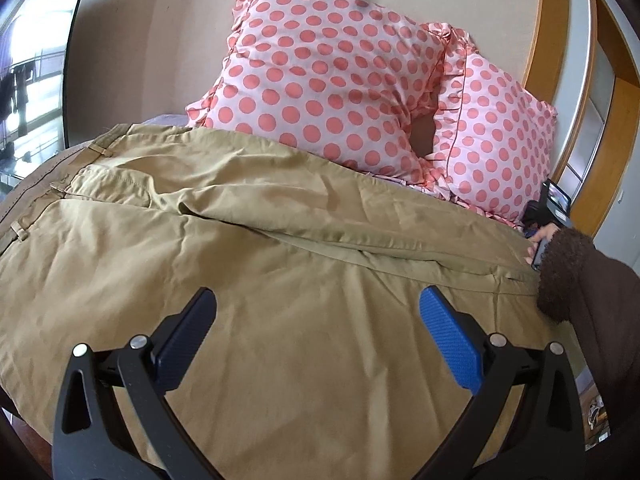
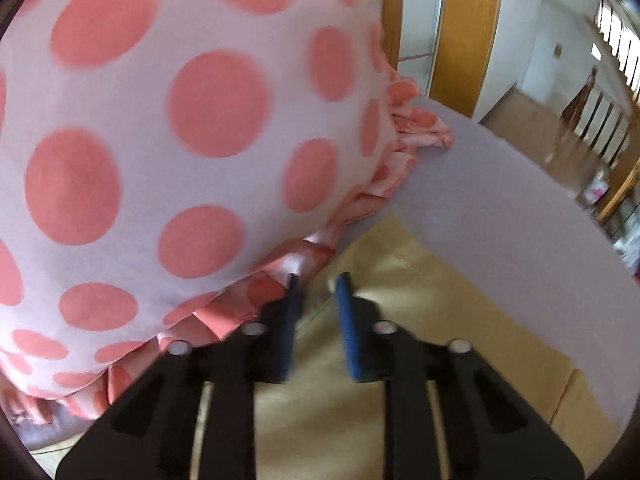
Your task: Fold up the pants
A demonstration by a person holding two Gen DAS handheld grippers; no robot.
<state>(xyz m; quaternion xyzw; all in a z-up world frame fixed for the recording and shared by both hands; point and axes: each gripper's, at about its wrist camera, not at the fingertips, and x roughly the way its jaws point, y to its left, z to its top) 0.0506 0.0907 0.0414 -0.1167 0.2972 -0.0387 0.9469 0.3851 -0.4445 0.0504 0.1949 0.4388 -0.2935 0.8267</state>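
Observation:
Tan pants (image 1: pixel 248 240) lie spread on the bed, waistband with belt loops at the left, legs running right. My left gripper (image 1: pixel 318 304) is wide open and empty just above the cloth. In the right wrist view my right gripper (image 2: pixel 320 284) hovers over the hem end of a pant leg (image 2: pixel 420 320), next to the pillow. Its blue pads (image 2: pixel 346 320) stand a narrow gap apart with nothing between them. The right gripper also shows in the left wrist view (image 1: pixel 538 236), held by a hand in a brown fuzzy sleeve (image 1: pixel 576 276).
Two pink polka-dot pillows (image 1: pixel 332 76) (image 2: pixel 160 120) lean against the headboard wall behind the pants. Lavender sheet (image 2: pixel 520 208) shows beyond the pant leg, ending at the bed's edge. A wooden door frame (image 2: pixel 464 28) and hallway lie beyond.

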